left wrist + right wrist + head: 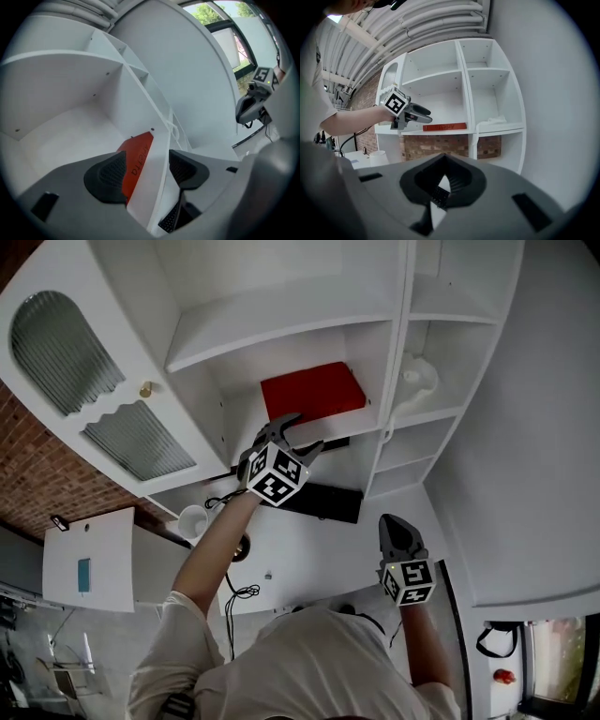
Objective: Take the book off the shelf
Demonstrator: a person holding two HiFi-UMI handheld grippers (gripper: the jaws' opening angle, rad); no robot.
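Left gripper (300,432) at the shelf (151,187) edge, jaws wide apart, gripping nothing.
Red book (312,390) lies flat on that shelf, just ahead of the jaws; right gripper (394,521) hangs lower, well apart, jaws together, empty.

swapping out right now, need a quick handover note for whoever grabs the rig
Left gripper: open, raised at the front edge of the shelf, in line with the red book, nothing gripped.
Right gripper: shut, empty, held low, away from the shelf.
The red book lies flat on the shelf.
Done: the reach.
To do: close on the red book and draw it off.
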